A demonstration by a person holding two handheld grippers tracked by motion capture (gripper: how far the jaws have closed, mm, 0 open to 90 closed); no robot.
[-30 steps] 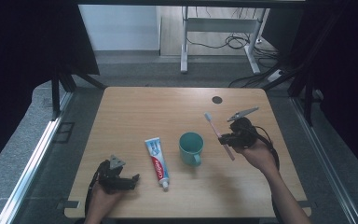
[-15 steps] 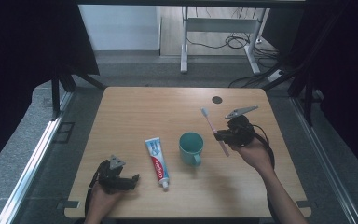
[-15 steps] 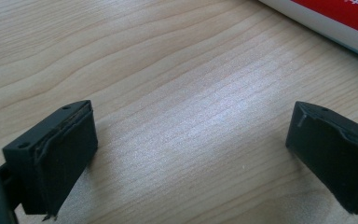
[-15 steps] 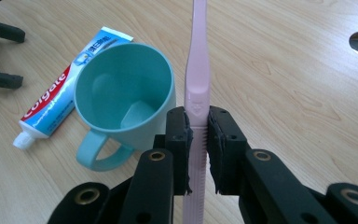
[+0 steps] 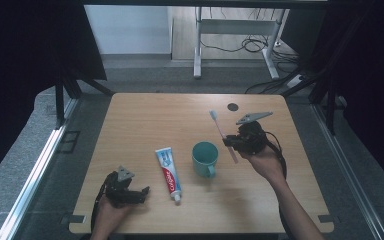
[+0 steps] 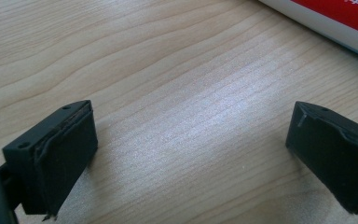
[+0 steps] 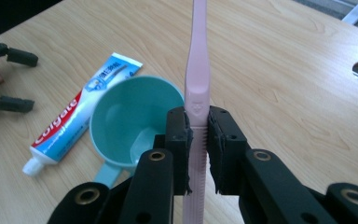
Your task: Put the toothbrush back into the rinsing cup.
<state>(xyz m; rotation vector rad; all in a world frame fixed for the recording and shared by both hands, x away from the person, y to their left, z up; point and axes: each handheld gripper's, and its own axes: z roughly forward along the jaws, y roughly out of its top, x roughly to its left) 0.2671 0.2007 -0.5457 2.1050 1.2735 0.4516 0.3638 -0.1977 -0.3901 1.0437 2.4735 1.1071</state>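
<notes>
A pink toothbrush (image 5: 221,131) is clamped by its handle in my right gripper (image 5: 233,143), held in the air just right of a teal cup (image 5: 205,158). In the right gripper view the toothbrush (image 7: 198,84) runs up between the pads (image 7: 183,135) and the teal cup (image 7: 130,122) sits below and left of it. A toothpaste tube (image 5: 169,172) lies flat left of the cup. My left gripper (image 5: 141,195) rests on the table near the front left, jaws wide apart with bare wood between them (image 6: 191,144); the tube's edge (image 6: 326,18) lies beyond.
A wooden table (image 5: 145,115) holds everything. A round dark cable hole (image 5: 233,106) sits at the far right. Metal desk legs and cables stand on the floor beyond the far edge. Dark curtains hang on both sides.
My right gripper has shifted a little leftward toward the cup with the toothbrush in it. The left gripper has stayed still.
</notes>
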